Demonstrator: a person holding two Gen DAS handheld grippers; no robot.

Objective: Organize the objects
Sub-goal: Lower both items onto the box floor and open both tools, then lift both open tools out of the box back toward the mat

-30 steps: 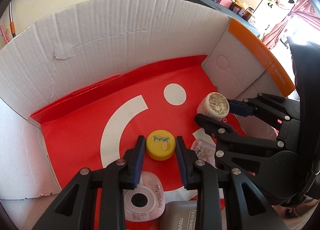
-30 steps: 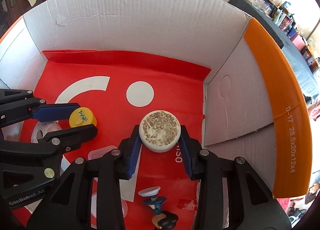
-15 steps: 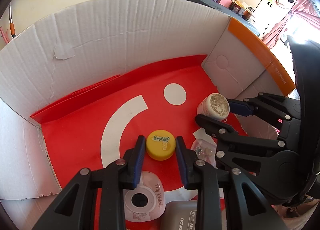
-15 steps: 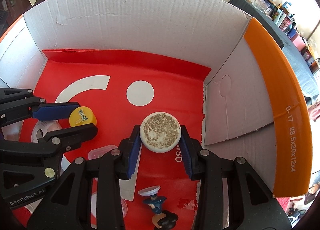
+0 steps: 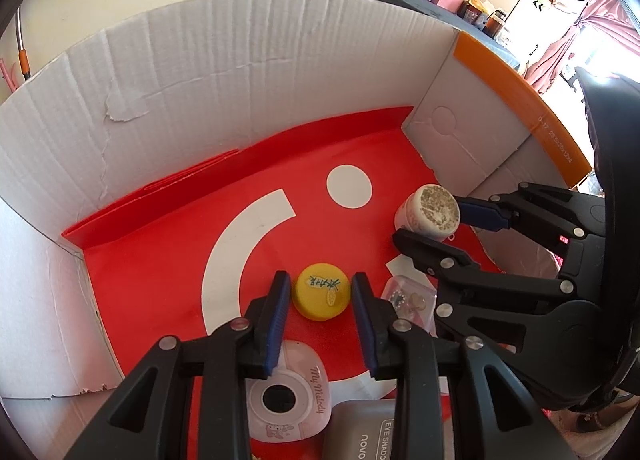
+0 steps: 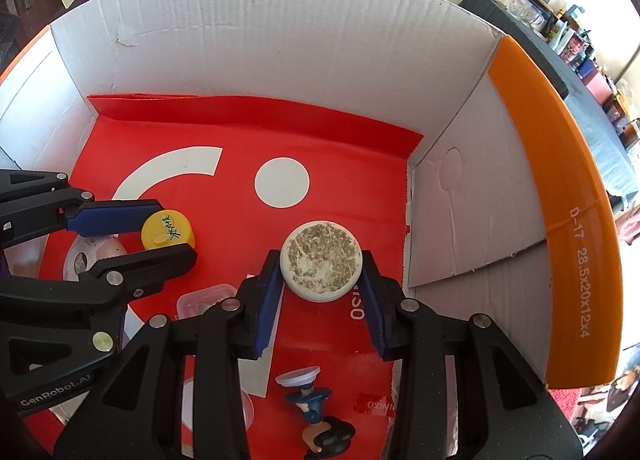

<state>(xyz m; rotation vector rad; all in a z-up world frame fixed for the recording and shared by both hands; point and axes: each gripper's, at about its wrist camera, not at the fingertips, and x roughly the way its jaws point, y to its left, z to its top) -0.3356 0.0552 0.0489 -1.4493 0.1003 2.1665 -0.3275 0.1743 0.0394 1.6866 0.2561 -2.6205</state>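
Observation:
A yellow round tin point(image 5: 321, 292) sits on the red floor of a cardboard box point(image 5: 224, 71). My left gripper point(image 5: 320, 292) is open, its blue pads on either side of the tin with small gaps. A white round jar with a speckled lid point(image 6: 321, 260) stands near the box's right wall. My right gripper point(image 6: 322, 280) is open around the jar, pads close to its sides. The yellow tin point(image 6: 168, 230) and left gripper point(image 6: 160, 232) also show in the right wrist view, and the jar point(image 5: 430, 211) and right gripper point(image 5: 432, 219) in the left wrist view.
A pink My Melody case point(image 5: 286, 406), a grey eye-shadow box point(image 5: 364, 432) and a clear small container point(image 5: 408, 298) lie near the front. A small figurine point(image 6: 316, 408) lies under the right gripper. The box's right flap has an orange edge point(image 6: 560, 219).
Both grippers have opened slightly and eased back; the tin and the jar stay on the box floor.

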